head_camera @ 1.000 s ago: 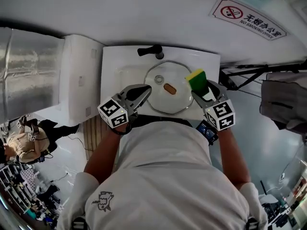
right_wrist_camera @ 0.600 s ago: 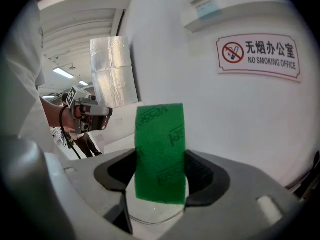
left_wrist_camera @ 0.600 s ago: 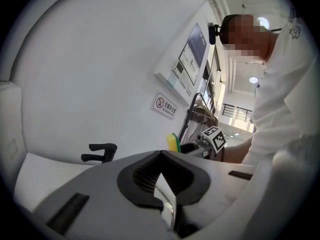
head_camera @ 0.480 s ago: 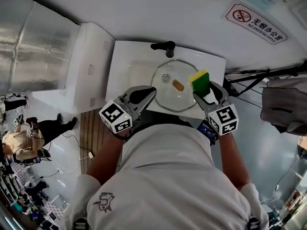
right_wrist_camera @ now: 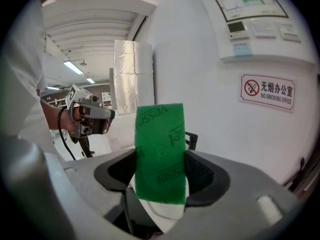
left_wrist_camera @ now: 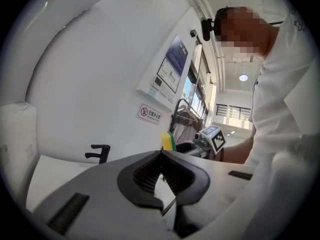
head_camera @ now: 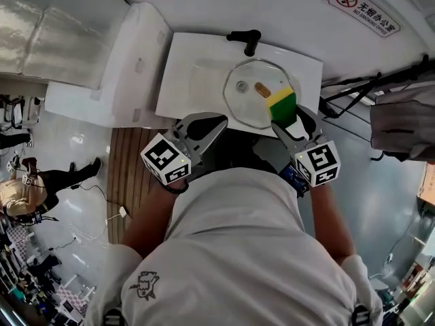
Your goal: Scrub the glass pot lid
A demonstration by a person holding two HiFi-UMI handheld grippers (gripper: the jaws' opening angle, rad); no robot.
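Since the earlier view both my grippers have drawn back from the sink toward me: left gripper, fingers closed on nothing; right gripper, fingers clamped on the green-and-yellow sponge. The glass pot lid lies flat in the sink, beyond the sponge. I judge it rigid, slick and breakable, best steadied at its central knob or rim.

A black faucet stood at the far edge of a white sink. A no-smoking sign hung on the wall; a foil-wrapped duct ran at the left.
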